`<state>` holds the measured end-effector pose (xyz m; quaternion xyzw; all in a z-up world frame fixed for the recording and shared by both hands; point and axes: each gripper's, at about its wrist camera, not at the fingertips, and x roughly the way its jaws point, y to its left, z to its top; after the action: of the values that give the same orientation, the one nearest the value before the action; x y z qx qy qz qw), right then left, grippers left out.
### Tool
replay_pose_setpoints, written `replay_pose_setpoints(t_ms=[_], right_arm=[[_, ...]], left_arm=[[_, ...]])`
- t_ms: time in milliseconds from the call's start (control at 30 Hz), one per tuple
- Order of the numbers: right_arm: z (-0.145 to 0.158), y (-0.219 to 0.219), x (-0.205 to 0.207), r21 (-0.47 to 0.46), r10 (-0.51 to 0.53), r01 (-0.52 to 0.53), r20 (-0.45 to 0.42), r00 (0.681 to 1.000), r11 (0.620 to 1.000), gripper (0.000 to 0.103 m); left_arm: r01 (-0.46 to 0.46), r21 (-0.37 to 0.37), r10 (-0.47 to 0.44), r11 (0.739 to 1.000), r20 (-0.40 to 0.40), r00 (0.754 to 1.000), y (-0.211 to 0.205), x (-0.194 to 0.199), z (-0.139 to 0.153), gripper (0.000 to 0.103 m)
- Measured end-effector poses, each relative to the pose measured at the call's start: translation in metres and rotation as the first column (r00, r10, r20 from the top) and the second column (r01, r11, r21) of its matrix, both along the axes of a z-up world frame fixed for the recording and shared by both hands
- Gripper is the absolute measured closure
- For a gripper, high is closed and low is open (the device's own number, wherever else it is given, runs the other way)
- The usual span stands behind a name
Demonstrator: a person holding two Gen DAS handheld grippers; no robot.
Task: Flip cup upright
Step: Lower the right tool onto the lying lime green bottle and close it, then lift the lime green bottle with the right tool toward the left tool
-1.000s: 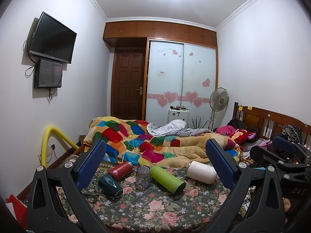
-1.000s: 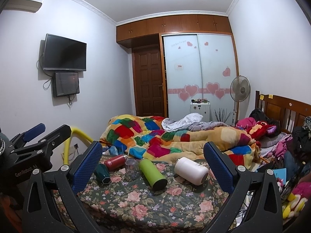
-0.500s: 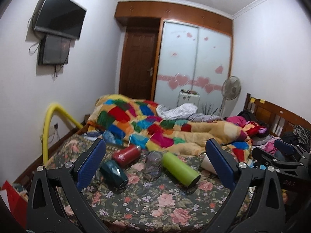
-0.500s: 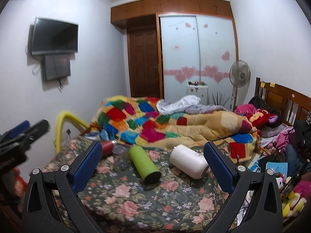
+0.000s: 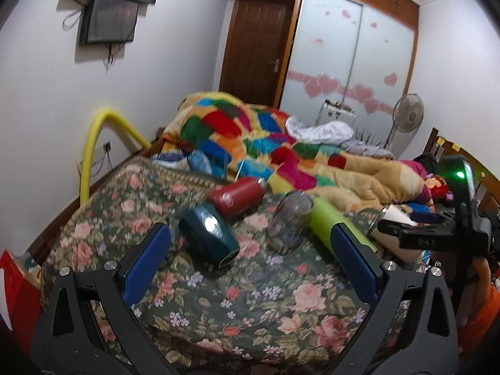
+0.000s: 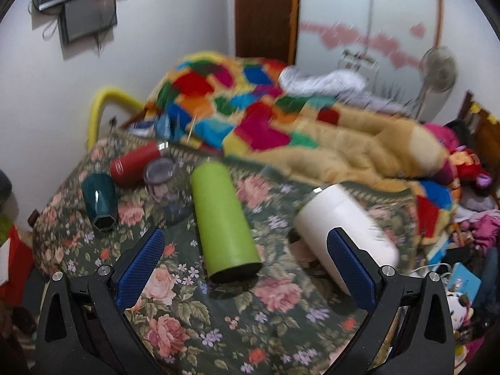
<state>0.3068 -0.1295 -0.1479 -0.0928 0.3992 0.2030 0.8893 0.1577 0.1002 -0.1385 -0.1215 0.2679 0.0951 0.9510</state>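
Both grippers now nearer cups (fingers spread, holding nothing).

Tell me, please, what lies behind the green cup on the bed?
Behind the green cup the floral bedspread runs up to a heaped patchwork quilt. The cup lies on its side; its far end and the bedspread directly beneath it are hidden.
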Motion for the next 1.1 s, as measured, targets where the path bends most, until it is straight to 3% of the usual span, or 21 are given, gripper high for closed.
replay_pose_setpoints(t_ms=[100,367,767,1100], right_arm=[[-0.018,0.015,0.021,-0.021,0.042,-0.043,-0.078,0.996,0.999,0.005],[-0.066,0.046,0.060,-0.084,0.104,-0.131,-0.271,0.957,0.988,0.030],[-0.094,0.062,0.078,-0.239,0.119,-0.209,-0.344,0.931,0.948,0.039],[-0.089,0.050,0.067,-0.183,0.110,-0.181,-0.343,0.933,0.966,0.040]], left_arm=[[-0.014,-0.012,0.013,1.000,-0.044,0.999,0.003,0.008,-0.014,0.000],[-0.020,-0.008,0.020,1.000,-0.080,0.997,0.006,0.015,-0.032,0.000],[-0.033,-0.017,0.032,0.999,-0.081,0.996,0.010,0.018,-0.035,0.000],[-0.018,0.036,0.020,0.999,-0.062,0.998,-0.005,0.008,-0.020,0.000]])
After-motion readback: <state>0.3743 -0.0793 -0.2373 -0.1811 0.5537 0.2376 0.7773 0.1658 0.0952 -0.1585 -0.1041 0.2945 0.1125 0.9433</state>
